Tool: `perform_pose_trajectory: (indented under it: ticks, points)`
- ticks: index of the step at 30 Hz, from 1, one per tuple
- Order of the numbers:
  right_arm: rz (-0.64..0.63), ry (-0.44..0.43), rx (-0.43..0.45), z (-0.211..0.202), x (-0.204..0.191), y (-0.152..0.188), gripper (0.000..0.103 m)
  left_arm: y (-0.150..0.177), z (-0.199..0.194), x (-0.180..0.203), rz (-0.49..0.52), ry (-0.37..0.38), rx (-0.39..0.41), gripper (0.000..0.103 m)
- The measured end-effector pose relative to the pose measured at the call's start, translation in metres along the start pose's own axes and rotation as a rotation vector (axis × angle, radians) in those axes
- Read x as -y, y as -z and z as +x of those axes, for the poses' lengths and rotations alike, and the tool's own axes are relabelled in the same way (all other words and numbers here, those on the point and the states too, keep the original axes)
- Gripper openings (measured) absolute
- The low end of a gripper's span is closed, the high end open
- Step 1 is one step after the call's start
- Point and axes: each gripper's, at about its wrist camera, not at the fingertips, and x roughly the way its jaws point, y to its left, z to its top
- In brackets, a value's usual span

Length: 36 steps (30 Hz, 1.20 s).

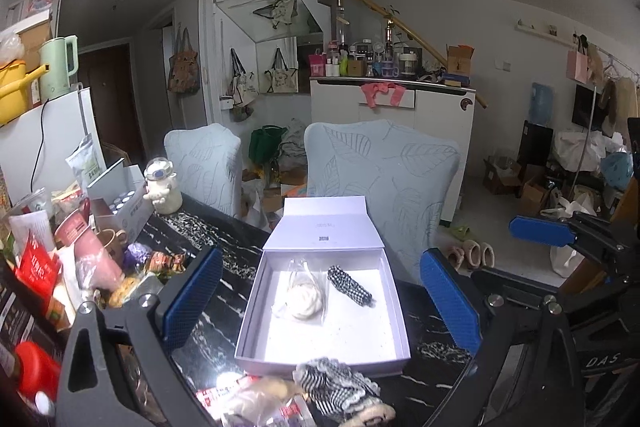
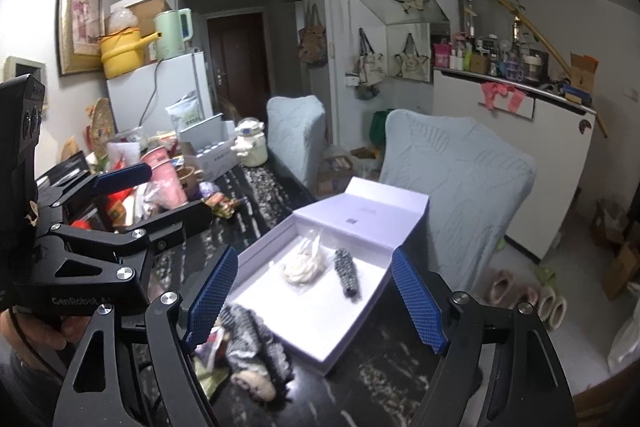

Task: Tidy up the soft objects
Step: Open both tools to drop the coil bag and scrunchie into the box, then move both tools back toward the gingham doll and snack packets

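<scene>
A white open box [image 1: 256, 311] [image 2: 404, 227] lies on the dark marble table. Inside are a cream soft item in a clear bag [image 1: 303, 301] [image 2: 302, 269] and a rolled black-and-white checked cloth [image 1: 351, 285] [image 2: 347, 273]. In front of the box lie a striped black-and-white soft item [image 1: 332, 385] [image 2: 256, 343] and a bagged cream item [image 1: 256, 401]. My left gripper [image 1: 324, 303] is open, held above the box. My right gripper [image 2: 312, 307] is open, above the box's near corner. The right gripper also shows at the right of the left wrist view [image 1: 560, 231], and the left gripper at the left of the right wrist view [image 2: 132, 179].
Clutter of packets, cups and a red bottle [image 1: 34, 367] fills the table's left side. A white astronaut figure [image 1: 162, 187] stands at the back. Two chairs with pale leaf-print covers [image 1: 384, 167] stand beyond the table. Slippers [image 2: 532, 295] lie on the floor at right.
</scene>
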Motion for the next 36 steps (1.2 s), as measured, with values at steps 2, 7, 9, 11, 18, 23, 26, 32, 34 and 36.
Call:
perform_pose_trajectory:
  ticks: [2,7,9,11,18,23,26,32,34,36]
  points:
    - [-0.002,-0.001,-0.004,-0.004,-0.004,0.007,0.08,0.005,-0.006,0.001,0.005,-0.007,-0.002,0.101]
    - [0.001,-0.017,-0.017,-0.01,-0.013,0.022,0.08,0.02,-0.018,0.0,-0.003,-0.008,-0.019,0.101]
    - [0.002,-0.022,-0.021,-0.011,-0.016,0.028,0.08,0.028,-0.023,-0.001,-0.015,-0.003,-0.022,0.101]
    - [0.007,-0.033,-0.03,-0.013,-0.019,0.033,0.08,0.034,-0.025,-0.002,-0.025,0.003,-0.029,0.101]
    - [0.002,-0.044,-0.054,-0.014,-0.032,0.054,0.08,0.056,-0.033,-0.006,-0.037,-0.007,-0.065,0.101]
    - [0.017,-0.053,-0.081,-0.009,-0.035,0.068,0.08,0.071,-0.032,-0.009,-0.046,-0.016,-0.099,0.101]
    - [0.026,-0.059,-0.098,-0.006,-0.035,0.077,0.08,0.079,-0.03,-0.01,-0.063,-0.01,-0.122,0.101]
    - [0.057,-0.063,-0.138,0.0,-0.03,0.092,0.08,0.093,-0.03,-0.011,-0.089,-0.02,-0.137,0.101]
    - [0.075,-0.07,-0.156,0.004,-0.028,0.097,0.08,0.098,-0.028,-0.013,-0.105,-0.015,-0.151,0.101]
    - [0.082,-0.067,-0.17,0.007,-0.028,0.102,0.08,0.105,-0.026,-0.015,-0.113,-0.021,-0.167,0.101]
